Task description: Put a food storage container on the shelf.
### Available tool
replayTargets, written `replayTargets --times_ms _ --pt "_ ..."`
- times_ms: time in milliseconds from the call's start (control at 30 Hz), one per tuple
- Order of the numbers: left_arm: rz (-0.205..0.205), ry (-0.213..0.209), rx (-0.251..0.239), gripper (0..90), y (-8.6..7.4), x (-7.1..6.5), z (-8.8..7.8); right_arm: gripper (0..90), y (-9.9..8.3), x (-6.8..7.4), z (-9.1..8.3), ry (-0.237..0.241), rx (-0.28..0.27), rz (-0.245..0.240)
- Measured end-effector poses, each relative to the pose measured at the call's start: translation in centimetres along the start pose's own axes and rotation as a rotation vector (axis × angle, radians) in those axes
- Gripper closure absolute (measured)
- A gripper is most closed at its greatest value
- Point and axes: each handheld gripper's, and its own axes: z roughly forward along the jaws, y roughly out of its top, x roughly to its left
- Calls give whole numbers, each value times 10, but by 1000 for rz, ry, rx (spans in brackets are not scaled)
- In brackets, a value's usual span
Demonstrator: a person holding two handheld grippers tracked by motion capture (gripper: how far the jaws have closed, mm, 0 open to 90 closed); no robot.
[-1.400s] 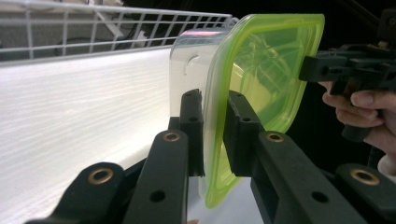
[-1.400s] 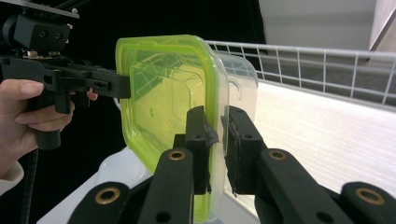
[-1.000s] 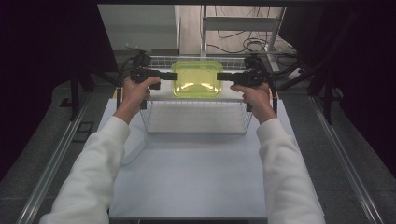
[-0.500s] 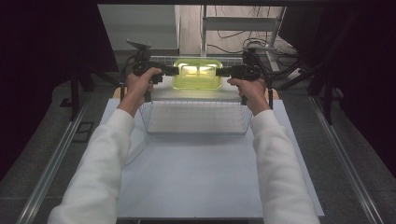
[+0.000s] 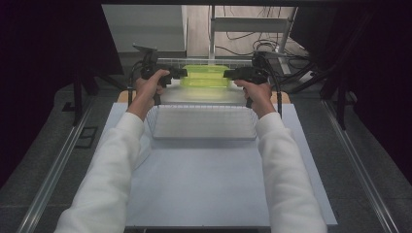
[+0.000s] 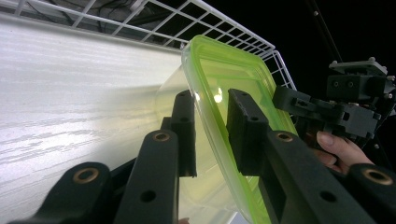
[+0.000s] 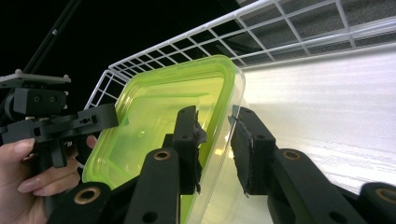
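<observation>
i have the lime-lidded clear container point(image 5: 206, 77) in the far end of the white wire basket point(image 5: 204, 130), at twelve o'clock. my left gripper point(image 5: 180, 74) at nine and right gripper point(image 5: 228, 74) at three flank its lid rim, so it stays level. both sets of jaws have just been opening and now stand spread off the rim, releasing it.

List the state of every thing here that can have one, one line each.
Green-lidded container: lid on, resting in the far wire basket.
Far wire basket: holds the container.
Near wire basket: empty.
Left hand-held gripper: jaws just opening, rim between them, pads apart.
Right hand-held gripper: the same.
</observation>
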Motion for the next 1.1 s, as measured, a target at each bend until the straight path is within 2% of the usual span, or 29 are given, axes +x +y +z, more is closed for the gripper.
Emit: replayTargets --times_ms 100,133,167,200,333,367,433,500,533,667,767,800,833,867,933,1100 --pt "43 45 -9 703 -2 -5 1 667 -1 0 0 -13 -15 12" --pt "57 65 -14 662 -3 -8 1 608 -2 0 1 -20 -25 11" --pt "73 91 -23 530 -3 -9 1 538 -4 1 -1 -29 -48 9" --pt "82 102 -45 530 -4 -11 0 538 -4 1 -1 -29 -48 9" --pt "158 147 -124 420 -6 -23 -8 444 -8 5 -9 -50 -112 -13" --pt "174 146 -135 372 -8 -26 -10 422 -9 8 -15 -50 -135 -18" --pt "206 140 -144 360 -10 -31 -15 409 -10 10 -17 -53 -142 -27" --pt "237 148 -160 325 -13 -38 -20 382 -13 20 -27 -63 -167 -77" --pt "252 146 -163 325 -15 -41 -24 382 -13 20 -27 -63 -167 -77" --pt "324 146 -167 333 -26 -56 -41 353 -20 31 -42 -59 -167 -157" --pt "351 121 -182 343 -39 -63 -56 339 -27 37 -55 -52 -154 -222" --pt "368 125 -178 343 -44 -64 -60 337 -31 38 -59 -50 -146 -236" --pt "381 129 -170 344 -50 -65 -64 331 -41 39 -66 -63 -117 -289" --pt "387 129 -165 344 -56 -66 -68 331 -41 39 -66 -63 -117 -289" --pt "403 142 -146 354 -70 -66 -76 331 -52 38 -71 -91 -80 -339" --pt "468 185 -48 380 -116 -63 -91 332 -85 34 -87 -101 -10 -416"
